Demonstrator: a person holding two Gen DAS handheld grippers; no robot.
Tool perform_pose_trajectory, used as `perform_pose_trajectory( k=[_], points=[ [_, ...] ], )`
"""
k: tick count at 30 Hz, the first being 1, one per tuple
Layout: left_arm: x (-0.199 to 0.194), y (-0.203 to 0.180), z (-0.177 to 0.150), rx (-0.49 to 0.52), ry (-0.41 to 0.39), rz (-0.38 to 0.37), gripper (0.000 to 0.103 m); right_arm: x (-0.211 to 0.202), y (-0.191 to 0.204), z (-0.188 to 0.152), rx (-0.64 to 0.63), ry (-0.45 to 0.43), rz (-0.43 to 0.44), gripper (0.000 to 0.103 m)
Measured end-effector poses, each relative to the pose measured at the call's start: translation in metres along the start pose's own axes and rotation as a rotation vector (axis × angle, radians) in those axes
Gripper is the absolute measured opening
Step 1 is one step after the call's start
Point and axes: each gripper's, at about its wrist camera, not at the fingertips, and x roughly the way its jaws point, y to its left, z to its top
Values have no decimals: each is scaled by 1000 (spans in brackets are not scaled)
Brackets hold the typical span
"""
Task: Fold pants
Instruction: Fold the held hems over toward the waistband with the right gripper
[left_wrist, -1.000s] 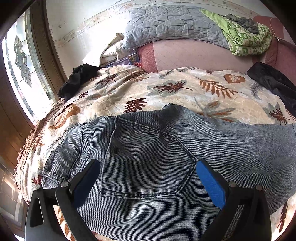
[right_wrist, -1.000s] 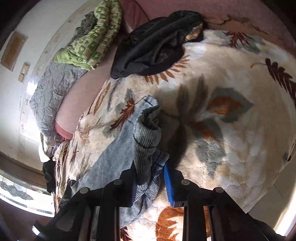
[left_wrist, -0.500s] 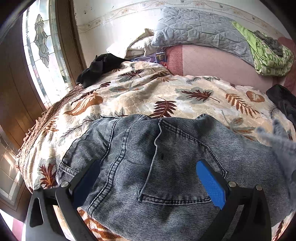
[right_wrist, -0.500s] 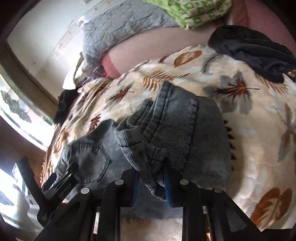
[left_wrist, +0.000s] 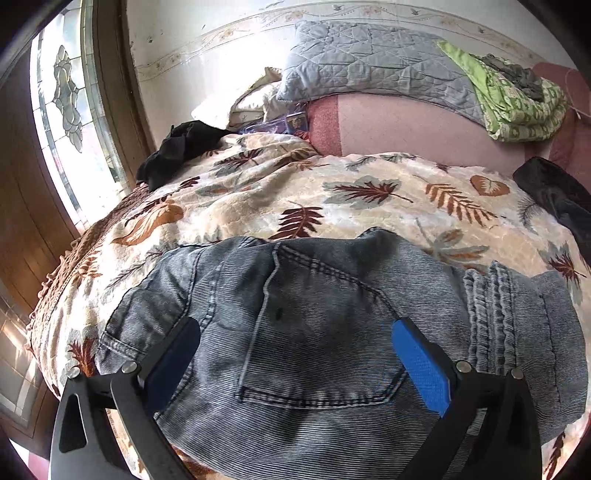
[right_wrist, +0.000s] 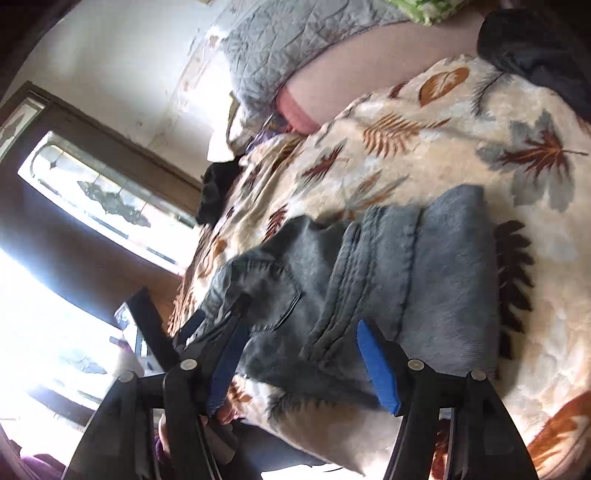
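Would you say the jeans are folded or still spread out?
Folded: the jeans have their leg hems laid back beside the back pocket.

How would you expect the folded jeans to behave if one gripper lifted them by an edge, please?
The jeans would probably droop and unfold: the folded-over leg hems lie loose, unpinned. The thick ribbed denim looks fairly heavy. They would likely drag, not slide, on the plush leaf-print blanket.

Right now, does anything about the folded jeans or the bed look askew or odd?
Slightly: the jeans' folded-over leg hems lie bunched and slanted, not flush with the waist end. A black garment sits crumpled on the leaf-print blanket.
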Motion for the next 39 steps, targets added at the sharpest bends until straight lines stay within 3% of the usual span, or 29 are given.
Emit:
perform_pose_trajectory(
  k=[3,5,10,12,15,17,20,23,27,30,32,36,39],
  points=[
    [-2,-22,-3,42,3,-73,103,-3,-18,21,33,-64,-134,63],
    [-2,-40,-6,75,13,-124,103,5,-30,36,48,-71,-203,42],
    [1,-72,-14,118,39,-255,103,33,-63,66,103,-85,-275,40],
    [8,-83,-18,131,82,-322,103,52,-75,70,131,-54,-262,40],
    [25,-93,-28,140,171,-330,103,76,-85,63,135,7,-268,41],
    [24,-91,-30,119,160,-341,103,73,-79,67,124,6,-269,40],
    [21,-89,-30,123,178,-371,103,63,-66,73,100,-33,-186,40],
    [18,-82,-28,88,180,-386,103,73,-46,77,48,-16,-146,41],
    [10,-72,-25,67,131,-364,103,96,-29,82,0,14,-172,43],
    [16,-76,-30,102,168,-377,103,113,-20,91,-57,26,-212,51],
    [16,-79,-32,122,155,-395,103,127,-20,96,-70,57,-248,54],
    [13,-87,-35,174,166,-496,102,146,-26,93,-59,150,-199,53],
    [6,-97,-39,236,155,-537,91,148,-23,92,-49,206,-121,53]
  ],
)
